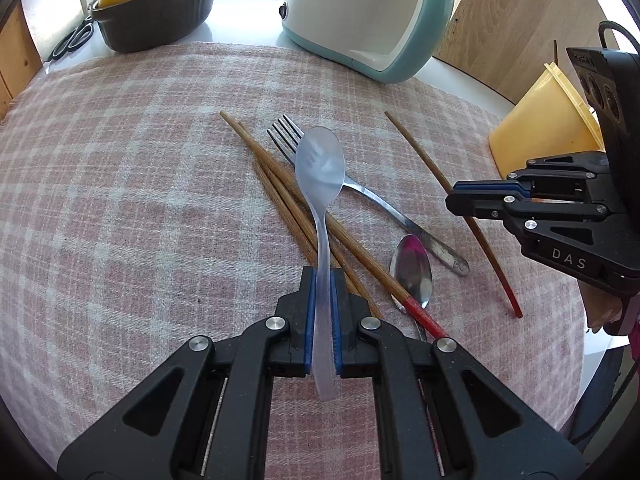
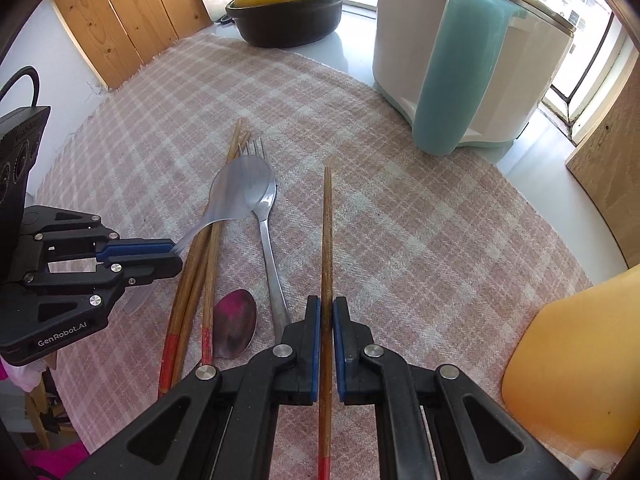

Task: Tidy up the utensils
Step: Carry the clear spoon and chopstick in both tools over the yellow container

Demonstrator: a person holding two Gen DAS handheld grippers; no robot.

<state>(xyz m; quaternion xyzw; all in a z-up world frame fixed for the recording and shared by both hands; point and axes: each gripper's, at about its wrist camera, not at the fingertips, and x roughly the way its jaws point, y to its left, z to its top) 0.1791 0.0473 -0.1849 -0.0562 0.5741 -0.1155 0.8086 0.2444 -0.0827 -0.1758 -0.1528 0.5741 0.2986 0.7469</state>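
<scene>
Translucent plastic spoon [image 1: 320, 168] sits clamped in the left claw [image 1: 323, 280]; the right claw [image 2: 327, 308] grips one wooden chopstick [image 2: 327, 240], its tip at 12 o'clock.

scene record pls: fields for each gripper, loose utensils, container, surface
left gripper: shut on clear plastic spoon, lifted off the cloth
right gripper: shut on one chopstick
loose utensils: fork, metal spoon, chopstick bundle
container: yellow cup, right of the utensils
surface: pink plaid cloth
background: kettle, pot
</scene>
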